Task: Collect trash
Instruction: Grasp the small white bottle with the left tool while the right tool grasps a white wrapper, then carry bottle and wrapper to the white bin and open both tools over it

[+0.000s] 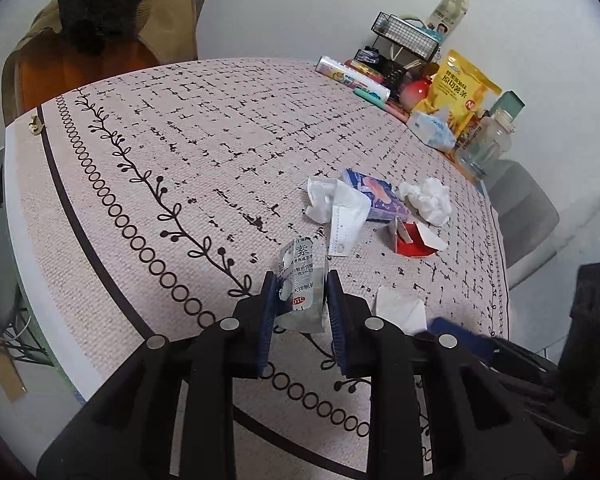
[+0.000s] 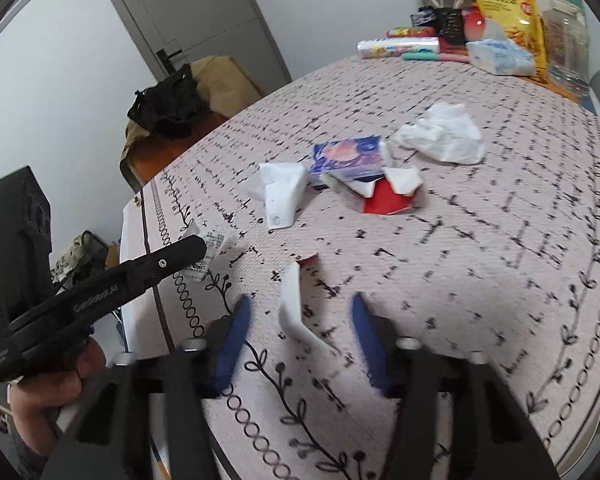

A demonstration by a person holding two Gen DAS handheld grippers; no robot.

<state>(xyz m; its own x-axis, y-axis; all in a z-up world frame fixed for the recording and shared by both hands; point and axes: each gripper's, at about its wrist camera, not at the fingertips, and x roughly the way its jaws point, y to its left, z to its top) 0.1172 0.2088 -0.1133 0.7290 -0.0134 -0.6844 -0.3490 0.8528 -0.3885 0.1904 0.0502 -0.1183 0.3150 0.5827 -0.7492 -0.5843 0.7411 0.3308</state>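
Note:
My left gripper (image 1: 302,286) is shut on a silver medicine sachet (image 1: 300,280) and holds it above the table; the sachet also shows in the right wrist view (image 2: 206,252). My right gripper (image 2: 300,312) is open, its jaws on either side of a white and red paper scrap (image 2: 294,308), also seen in the left wrist view (image 1: 400,308). Further out lie a white wrapper (image 1: 336,208), a blue and pink pack (image 1: 376,196), a crumpled tissue (image 1: 428,198) and a torn red box (image 1: 414,240).
The patterned tablecloth (image 1: 180,140) covers the table. At the far right stand a yellow snack bag (image 1: 456,92), a tissue pack (image 1: 432,128), a glass jar (image 1: 488,144) and a wire rack (image 1: 406,36). A chair with clothes (image 1: 100,32) stands behind the table.

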